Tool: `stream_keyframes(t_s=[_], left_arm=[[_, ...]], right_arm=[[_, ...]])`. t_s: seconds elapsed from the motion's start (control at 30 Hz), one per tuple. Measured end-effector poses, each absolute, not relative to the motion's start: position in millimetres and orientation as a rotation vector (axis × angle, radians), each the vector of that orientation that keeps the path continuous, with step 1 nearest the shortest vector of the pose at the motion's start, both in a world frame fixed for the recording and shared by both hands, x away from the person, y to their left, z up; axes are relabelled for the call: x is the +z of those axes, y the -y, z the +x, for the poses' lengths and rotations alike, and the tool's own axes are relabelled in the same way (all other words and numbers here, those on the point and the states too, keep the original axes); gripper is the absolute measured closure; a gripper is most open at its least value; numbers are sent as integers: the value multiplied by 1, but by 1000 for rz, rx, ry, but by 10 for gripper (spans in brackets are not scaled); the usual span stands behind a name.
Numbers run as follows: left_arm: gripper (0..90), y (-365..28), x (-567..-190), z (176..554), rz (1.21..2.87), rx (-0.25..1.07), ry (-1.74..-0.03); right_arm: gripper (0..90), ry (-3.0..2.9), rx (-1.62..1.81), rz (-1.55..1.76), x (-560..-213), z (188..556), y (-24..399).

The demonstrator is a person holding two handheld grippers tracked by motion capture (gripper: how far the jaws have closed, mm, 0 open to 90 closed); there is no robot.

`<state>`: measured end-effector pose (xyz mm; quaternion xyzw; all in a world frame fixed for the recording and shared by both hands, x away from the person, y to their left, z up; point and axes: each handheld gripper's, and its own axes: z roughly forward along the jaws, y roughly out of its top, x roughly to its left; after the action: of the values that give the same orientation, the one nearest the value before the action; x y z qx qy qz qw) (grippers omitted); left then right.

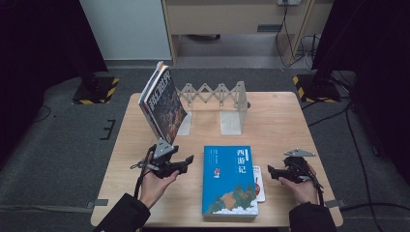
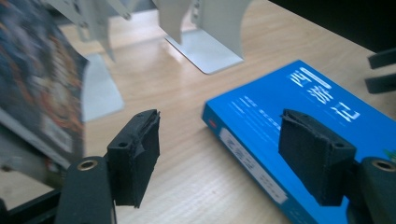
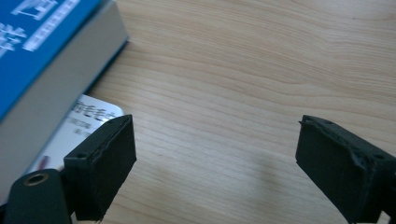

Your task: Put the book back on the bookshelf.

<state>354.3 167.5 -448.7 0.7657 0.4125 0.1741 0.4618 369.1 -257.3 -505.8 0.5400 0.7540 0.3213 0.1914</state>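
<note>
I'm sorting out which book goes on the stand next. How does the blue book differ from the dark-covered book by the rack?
The blue book lies flat on the table, cover up; the dark-covered book stands tilted against the grey folding bookstand. The blue book's cover is bright blue with white characters; the dark-covered book's is a busy dark picture. The blue book lies between the two grippers; the dark-covered book is at the far left. Both bear large Chinese titles.

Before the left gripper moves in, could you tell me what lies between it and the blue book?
Bare tabletop separates left gripper and blue book, per the high view.
</note>
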Motion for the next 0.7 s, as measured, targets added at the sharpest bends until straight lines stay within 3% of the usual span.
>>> stream_keyframes(t_s=[0.3,0.7], left_arm=[[252,-151,-465,355,1947,335,-954],[243,-136,-492,364,1977,184,-1001]], right_arm=[[115,-2151,1009,1486,-496,366,240],[114,-2242,1058,1445,-494,361,215]])
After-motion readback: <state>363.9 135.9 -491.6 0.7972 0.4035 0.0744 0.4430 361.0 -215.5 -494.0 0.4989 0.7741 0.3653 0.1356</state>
